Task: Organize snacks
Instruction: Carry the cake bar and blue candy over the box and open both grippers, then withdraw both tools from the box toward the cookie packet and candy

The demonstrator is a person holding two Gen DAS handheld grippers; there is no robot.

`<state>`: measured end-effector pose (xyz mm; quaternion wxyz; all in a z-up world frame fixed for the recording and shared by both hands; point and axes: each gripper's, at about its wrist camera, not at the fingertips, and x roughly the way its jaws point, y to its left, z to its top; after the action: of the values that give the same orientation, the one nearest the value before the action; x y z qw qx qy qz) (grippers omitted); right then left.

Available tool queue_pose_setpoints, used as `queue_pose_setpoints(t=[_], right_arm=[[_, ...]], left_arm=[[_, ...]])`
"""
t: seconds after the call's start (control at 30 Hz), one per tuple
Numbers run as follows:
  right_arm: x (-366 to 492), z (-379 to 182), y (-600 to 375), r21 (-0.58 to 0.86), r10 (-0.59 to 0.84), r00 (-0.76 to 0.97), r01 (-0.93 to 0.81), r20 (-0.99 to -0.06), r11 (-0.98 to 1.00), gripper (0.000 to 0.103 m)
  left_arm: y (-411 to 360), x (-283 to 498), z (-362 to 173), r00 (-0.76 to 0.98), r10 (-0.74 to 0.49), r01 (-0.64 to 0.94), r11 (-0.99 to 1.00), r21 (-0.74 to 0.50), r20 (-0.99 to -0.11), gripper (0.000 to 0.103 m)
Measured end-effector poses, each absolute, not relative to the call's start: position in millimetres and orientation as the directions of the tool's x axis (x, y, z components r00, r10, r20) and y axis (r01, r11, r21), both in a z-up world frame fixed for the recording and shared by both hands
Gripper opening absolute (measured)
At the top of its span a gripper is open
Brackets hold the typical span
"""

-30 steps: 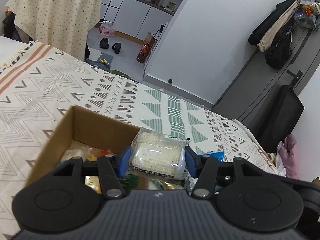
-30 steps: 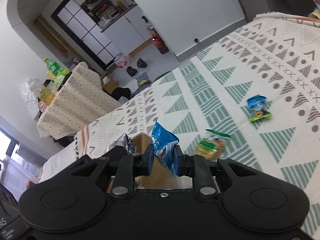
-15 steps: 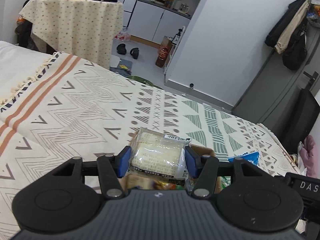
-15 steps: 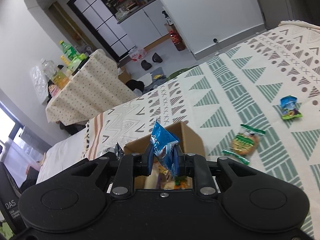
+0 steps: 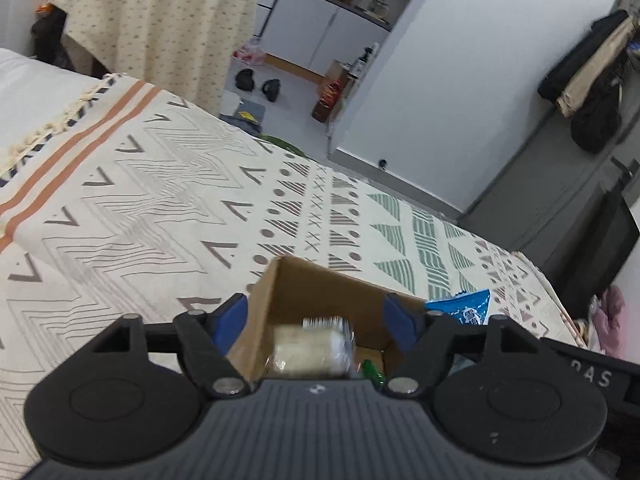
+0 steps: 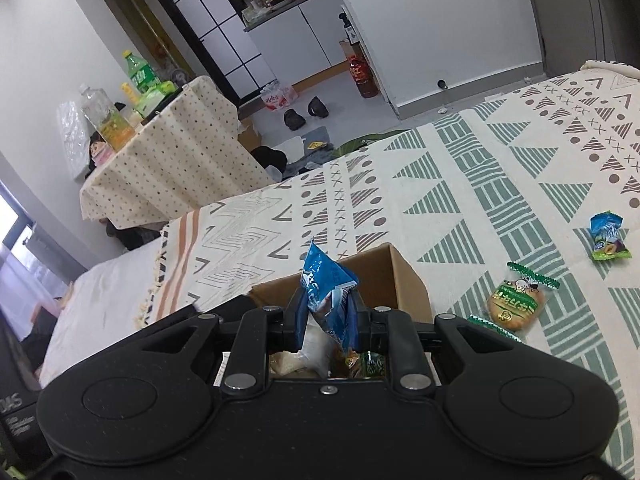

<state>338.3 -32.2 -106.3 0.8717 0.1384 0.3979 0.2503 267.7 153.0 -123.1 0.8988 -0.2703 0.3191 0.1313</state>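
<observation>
My left gripper (image 5: 316, 314) hangs open over a cardboard box (image 5: 320, 284) on the patterned bedspread. A pale wrapped snack (image 5: 308, 346), blurred, lies inside the box below the blue fingertips, free of them. My right gripper (image 6: 327, 320) is shut on a blue snack packet (image 6: 326, 280) above the same cardboard box (image 6: 404, 280). That blue packet (image 5: 466, 308) also shows at the box's right edge in the left wrist view. A round green-wrapped biscuit (image 6: 516, 302) and a small blue-green candy packet (image 6: 608, 236) lie on the bedspread right of the box.
Other wrappers (image 6: 370, 362) lie in the box bottom. A cloth-covered table (image 6: 168, 156) with bottles stands beyond the bed. Shoes (image 6: 306, 112) and a bottle (image 6: 362, 74) sit on the floor by the wall. Coats (image 5: 588, 80) hang at the right.
My left gripper opened and let the pale snack go; it dropped into the box. The right gripper, still holding the blue packet, came closer over the box.
</observation>
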Motion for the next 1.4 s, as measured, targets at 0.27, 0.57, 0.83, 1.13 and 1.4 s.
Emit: queue_pose_setpoints(t=[0.27,0.57,0.83,1.13,1.4], right_arm=[[340.1,-108.7,-29.1,0.411,0.528,0.559,-0.332,-0.639,0.849,0.044],[326.9,-110.6,-86.0,0.445,0.475,0.596,-0.21,-0.647,0.87,0.065],[323.0,-111.3,-137.4,0.407,0.396,0.63,-0.136,-0.668,0.903,0.07],[323.8,-107.2,-181.7,0.374,0.335,0.668,-0.091,-0.664,0.923,0.078],[331.0,-119.1,-206.7,0.319,0.295,0.682,-0.095,-0.669,0.943,0.083]], left_arm=[[155.4,251.4,-122.4,0.751,0.09,-0.451,0.794,-0.409,-0.654,0.082],[126.8,246.1,-117.2,0.749,0.075,-0.444,0.794,-0.415,-0.658,0.09],[79.9,257.8,-111.7,0.754,0.016,-0.367,0.839,-0.401,-0.657,0.091],[36.4,272.0,-105.8,0.762,-0.05,-0.27,0.882,-0.387,-0.646,0.091],[8.9,285.7,-114.7,0.762,-0.084,-0.213,0.904,-0.371,-0.642,0.091]])
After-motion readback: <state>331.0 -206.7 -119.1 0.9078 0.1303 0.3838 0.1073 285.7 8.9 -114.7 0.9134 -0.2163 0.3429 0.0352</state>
